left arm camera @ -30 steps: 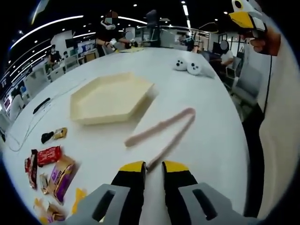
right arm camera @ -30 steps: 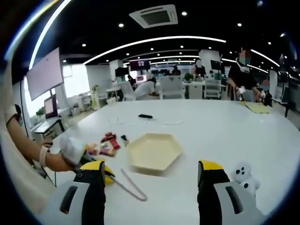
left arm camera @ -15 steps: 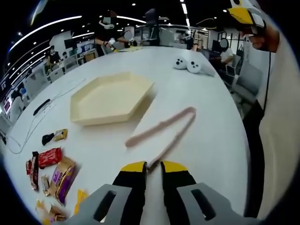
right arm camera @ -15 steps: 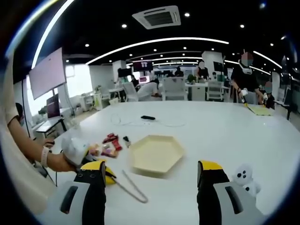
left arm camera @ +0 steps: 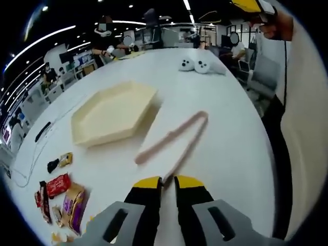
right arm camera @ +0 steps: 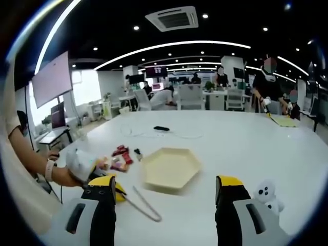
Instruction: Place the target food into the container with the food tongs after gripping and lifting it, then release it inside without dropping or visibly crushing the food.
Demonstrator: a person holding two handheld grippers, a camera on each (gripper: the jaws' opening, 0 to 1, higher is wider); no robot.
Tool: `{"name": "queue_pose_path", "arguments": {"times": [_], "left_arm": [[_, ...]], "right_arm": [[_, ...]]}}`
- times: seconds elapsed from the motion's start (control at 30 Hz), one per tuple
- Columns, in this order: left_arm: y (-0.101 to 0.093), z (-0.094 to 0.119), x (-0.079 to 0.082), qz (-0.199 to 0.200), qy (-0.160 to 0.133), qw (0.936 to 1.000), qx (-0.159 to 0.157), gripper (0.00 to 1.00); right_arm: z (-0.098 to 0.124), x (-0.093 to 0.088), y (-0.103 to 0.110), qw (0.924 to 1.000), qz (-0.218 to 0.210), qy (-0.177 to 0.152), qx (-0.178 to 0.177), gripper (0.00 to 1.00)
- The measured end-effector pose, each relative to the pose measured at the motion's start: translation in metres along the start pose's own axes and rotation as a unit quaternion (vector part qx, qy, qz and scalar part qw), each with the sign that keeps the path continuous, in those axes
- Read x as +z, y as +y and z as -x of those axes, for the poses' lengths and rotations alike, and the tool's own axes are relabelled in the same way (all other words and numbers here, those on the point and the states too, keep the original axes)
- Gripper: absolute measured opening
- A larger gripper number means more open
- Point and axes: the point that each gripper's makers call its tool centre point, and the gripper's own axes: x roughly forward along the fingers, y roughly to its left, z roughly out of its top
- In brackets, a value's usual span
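Snack packets (left arm camera: 64, 192) lie on the white table (left arm camera: 225, 138) left of the food tongs (left arm camera: 174, 139), beyond which sits the hexagonal tray (left arm camera: 114, 111). Left gripper (left arm camera: 162, 181) is clamped on the tongs' near end. Right gripper (right arm camera: 165, 185), jaws spread and holding nothing, additionally sees a small white plush toy (right arm camera: 267, 195) right of the tray.

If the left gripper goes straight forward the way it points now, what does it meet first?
The left gripper looks shut on one arm end of the pink tongs, so it would push those first. Past them lies bare white table, as far as depth can be judged.
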Motion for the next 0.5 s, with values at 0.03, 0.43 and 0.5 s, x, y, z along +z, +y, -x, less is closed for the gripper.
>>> {"name": "queue_pose_path", "arguments": {"times": [0.03,0.43,0.5], "left_arm": [[-0.0012,0.0002,-0.0001,-0.010,0.005,0.9999,-0.003,0.09],[-0.0079,-0.0023,0.0087,-0.083,0.027,0.9959,-0.024,0.12],[-0.0081,-0.0031,0.0095,-0.087,0.030,0.9954,-0.025,0.11]], "right_arm": [[0.0003,-0.0001,-0.0001,1.0000,-0.001,0.000,0.000,0.80],[0.0007,-0.0018,-0.0034,1.0000,-0.008,-0.003,-0.004,0.79],[0.0010,-0.0015,-0.0046,0.9999,-0.010,-0.004,-0.005,0.79]]}}
